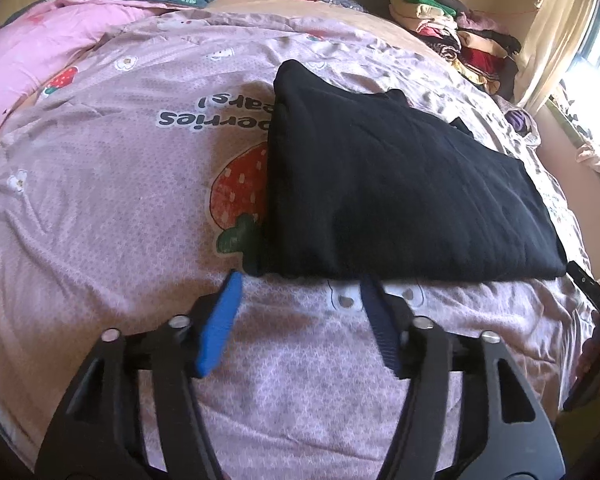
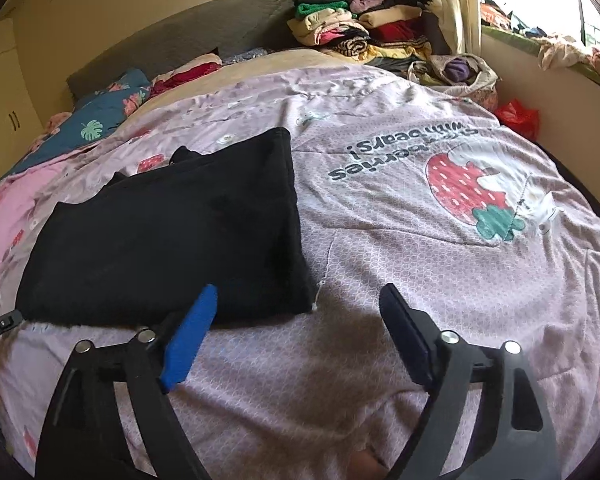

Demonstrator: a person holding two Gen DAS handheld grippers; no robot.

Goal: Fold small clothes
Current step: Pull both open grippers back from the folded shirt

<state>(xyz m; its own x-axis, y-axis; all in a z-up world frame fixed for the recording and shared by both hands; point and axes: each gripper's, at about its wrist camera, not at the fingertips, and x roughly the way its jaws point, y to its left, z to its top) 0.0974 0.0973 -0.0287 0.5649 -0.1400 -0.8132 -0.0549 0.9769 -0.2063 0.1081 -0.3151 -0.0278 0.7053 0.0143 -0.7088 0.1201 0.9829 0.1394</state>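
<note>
So the black top lies folded on the pink bedspread, left gripper and right gripper both spread wide, holding nothing

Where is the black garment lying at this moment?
The black garment lies folded flat on the pink strawberry bedspread, just beyond the open left gripper; in the right wrist view it is left of centre.
</note>
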